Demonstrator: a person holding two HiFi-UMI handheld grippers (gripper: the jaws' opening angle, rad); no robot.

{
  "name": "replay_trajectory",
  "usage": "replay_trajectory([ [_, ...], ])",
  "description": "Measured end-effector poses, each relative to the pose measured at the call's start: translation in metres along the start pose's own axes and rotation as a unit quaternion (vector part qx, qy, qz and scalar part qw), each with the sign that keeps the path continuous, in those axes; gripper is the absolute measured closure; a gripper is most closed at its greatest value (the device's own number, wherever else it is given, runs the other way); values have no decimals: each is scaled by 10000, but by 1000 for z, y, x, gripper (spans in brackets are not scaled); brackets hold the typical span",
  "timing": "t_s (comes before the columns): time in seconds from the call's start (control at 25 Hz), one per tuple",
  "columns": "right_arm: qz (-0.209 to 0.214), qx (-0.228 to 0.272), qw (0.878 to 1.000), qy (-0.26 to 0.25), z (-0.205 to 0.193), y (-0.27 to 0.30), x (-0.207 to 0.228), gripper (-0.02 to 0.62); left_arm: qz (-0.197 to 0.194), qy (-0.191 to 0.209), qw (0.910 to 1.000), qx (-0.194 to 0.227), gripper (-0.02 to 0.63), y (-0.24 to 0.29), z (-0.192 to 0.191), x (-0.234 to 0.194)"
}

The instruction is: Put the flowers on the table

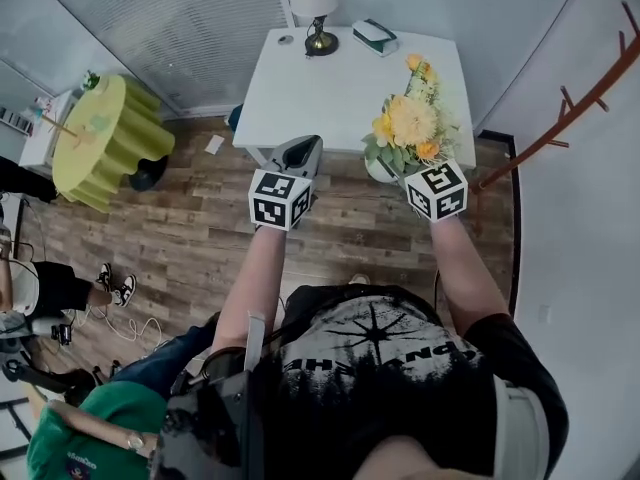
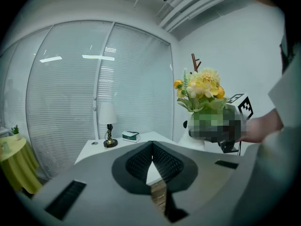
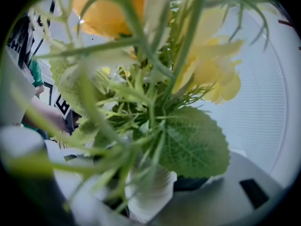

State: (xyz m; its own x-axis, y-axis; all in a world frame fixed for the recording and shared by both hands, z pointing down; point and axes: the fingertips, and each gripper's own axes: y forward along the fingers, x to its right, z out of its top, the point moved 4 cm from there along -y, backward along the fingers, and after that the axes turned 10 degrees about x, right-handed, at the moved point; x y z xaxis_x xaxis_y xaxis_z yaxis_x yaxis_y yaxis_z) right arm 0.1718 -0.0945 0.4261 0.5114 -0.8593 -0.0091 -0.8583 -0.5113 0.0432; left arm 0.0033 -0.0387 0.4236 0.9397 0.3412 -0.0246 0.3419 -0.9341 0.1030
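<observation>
A bunch of yellow and orange flowers [image 1: 408, 123] stands in a white vase [image 1: 378, 171]. My right gripper [image 1: 397, 171] is shut on the vase, over the front right edge of the white table [image 1: 330, 88]. Whether the vase rests on the table I cannot tell. In the right gripper view, leaves and flowers [image 3: 207, 74] fill the frame, with the ribbed vase [image 3: 157, 185] between the jaws of the right gripper [image 3: 150, 196]. My left gripper [image 1: 303, 150] hangs shut and empty before the table's front edge. The left gripper [image 2: 152, 149] view shows the flowers [image 2: 203, 88] at its right.
A lamp [image 1: 318, 8] and a green-and-white box [image 1: 374, 35] sit at the table's far edge. A round table with a yellow-green cloth [image 1: 108, 133] stands at left. A wooden coat rack [image 1: 590, 93] is at right. People sit on the floor at lower left.
</observation>
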Motion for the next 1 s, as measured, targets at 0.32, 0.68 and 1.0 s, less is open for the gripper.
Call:
replay_trajectory([
  [0.32, 99, -60, 9999, 15, -7, 13, 12, 341, 83, -11, 10000, -30, 595, 13, -3, -7],
  [0.68, -178, -109, 9998, 68, -17, 24, 28, 341, -229, -6, 9997, -127, 595, 42, -11, -23],
  [1.0, -559, -178, 9983, 38, -18, 64, 60, 341, -664, 5, 9977, -108, 595, 95, -7, -60],
])
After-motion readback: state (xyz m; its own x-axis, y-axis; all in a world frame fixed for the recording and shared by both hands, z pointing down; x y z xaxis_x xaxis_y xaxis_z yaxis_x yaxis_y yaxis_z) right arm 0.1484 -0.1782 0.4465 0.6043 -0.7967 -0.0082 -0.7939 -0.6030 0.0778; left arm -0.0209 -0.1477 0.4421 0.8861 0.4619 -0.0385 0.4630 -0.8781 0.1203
